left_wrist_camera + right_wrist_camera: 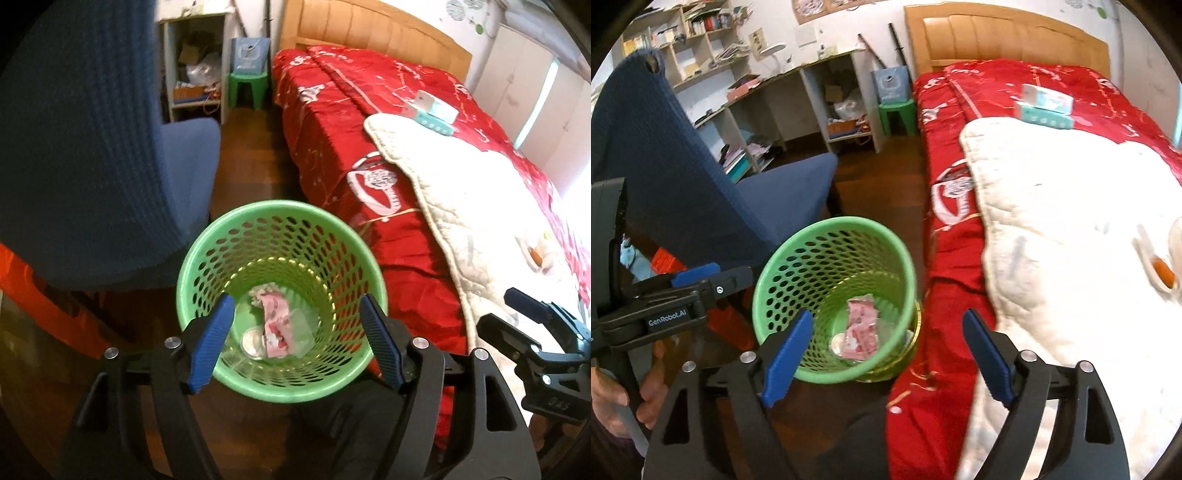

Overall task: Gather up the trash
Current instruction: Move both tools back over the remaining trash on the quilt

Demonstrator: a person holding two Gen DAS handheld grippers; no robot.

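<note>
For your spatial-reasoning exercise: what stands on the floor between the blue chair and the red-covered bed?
The green mesh bin stands between chair and bed, pink wrapper inside; the right wrist view shows this best.

Your left gripper [295, 338] points steeply downward, jaws spread, nothing between them; your right gripper [888, 356] likewise stands wide and empty.

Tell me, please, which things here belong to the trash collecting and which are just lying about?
Part of the job:
- green basket
- pink wrapper and other scraps inside it
- left gripper, empty, jaws apart
- right gripper, empty, jaws apart

Just lying about:
- blue chair
- red bedspread
- white quilt
- boxes on the bed
- green stool
</note>
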